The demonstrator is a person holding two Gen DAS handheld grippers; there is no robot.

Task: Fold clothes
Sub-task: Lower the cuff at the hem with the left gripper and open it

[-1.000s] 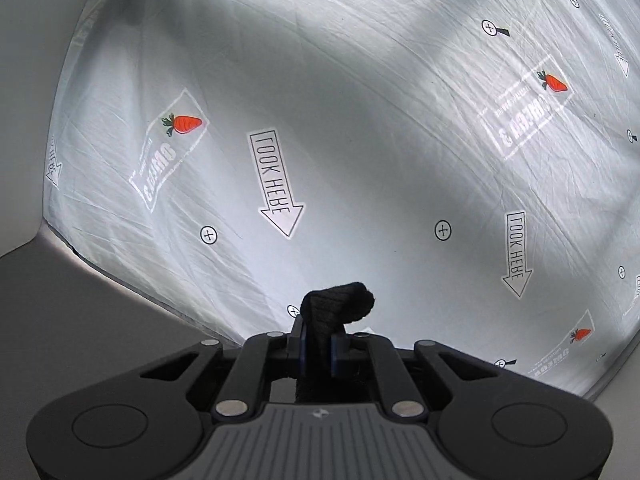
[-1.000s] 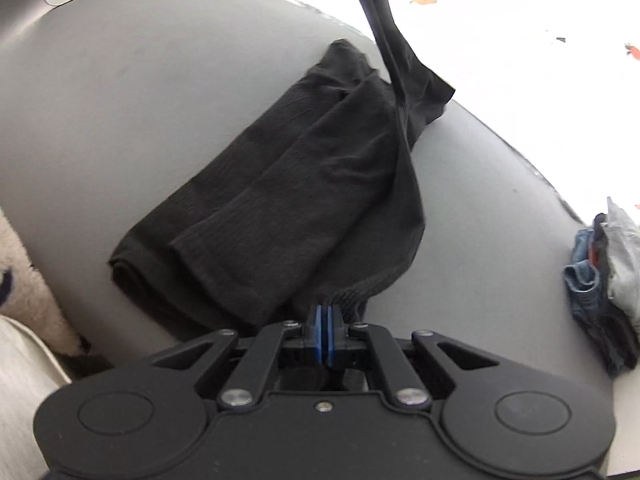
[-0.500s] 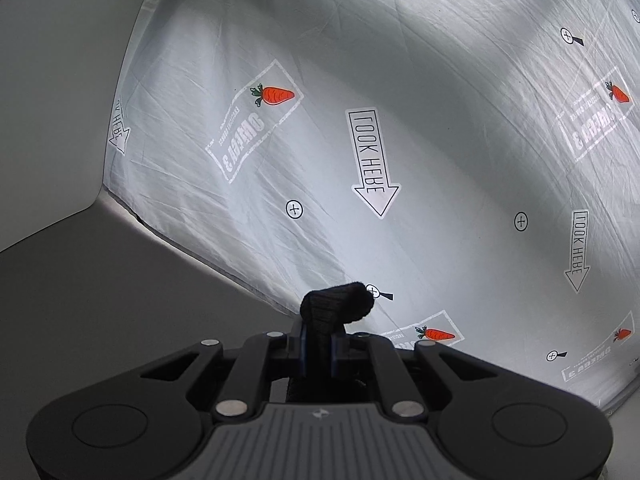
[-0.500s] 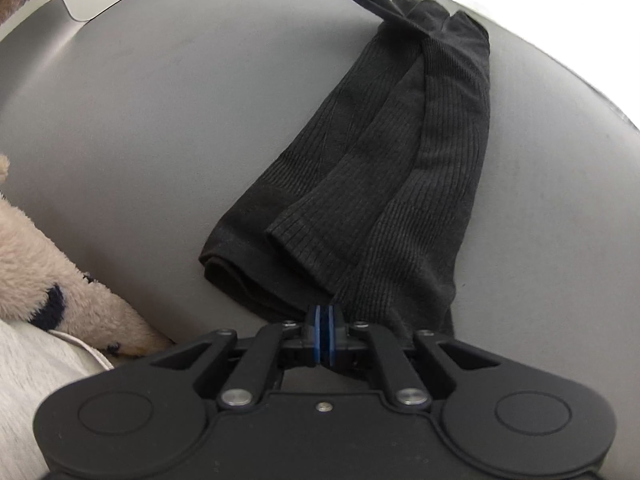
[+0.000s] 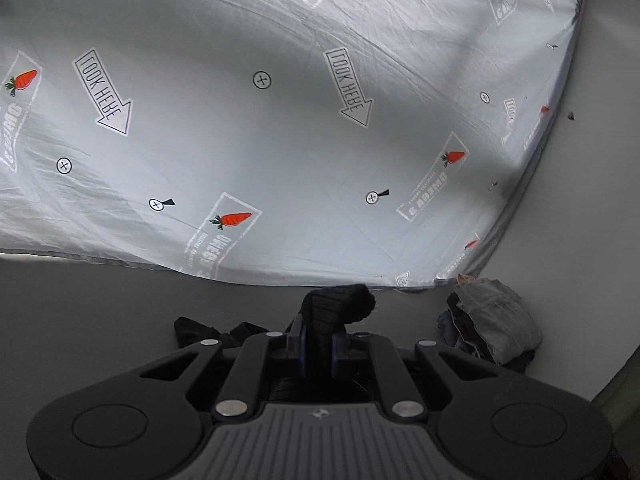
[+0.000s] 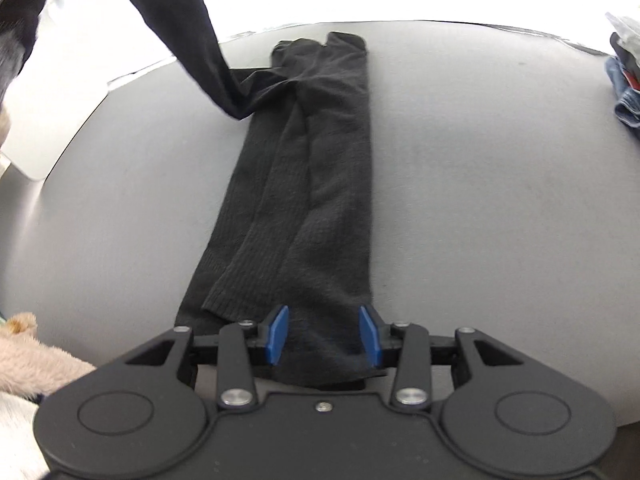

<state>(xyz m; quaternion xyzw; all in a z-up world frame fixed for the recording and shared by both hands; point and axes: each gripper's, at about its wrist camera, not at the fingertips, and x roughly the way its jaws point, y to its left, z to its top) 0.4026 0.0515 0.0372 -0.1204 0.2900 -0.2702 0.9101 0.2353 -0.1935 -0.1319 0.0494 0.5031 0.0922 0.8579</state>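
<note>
Right wrist: your right gripper (image 6: 323,334) is spread over the garment (image 6: 308,184), which runs toward 12 o'clock; left gripper (image 5: 318,344) pinches its far end.

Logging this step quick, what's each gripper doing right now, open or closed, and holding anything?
Left gripper: closed on a bunched end of the black garment.
Right gripper: jaws open, holding nothing; the garment's near end lies between them.

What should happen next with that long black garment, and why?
Probably the left gripper, shut on the black garment's far end, should carry it toward the open right gripper, folding it in half: the rest lies stretched flat on the grey table.
</note>
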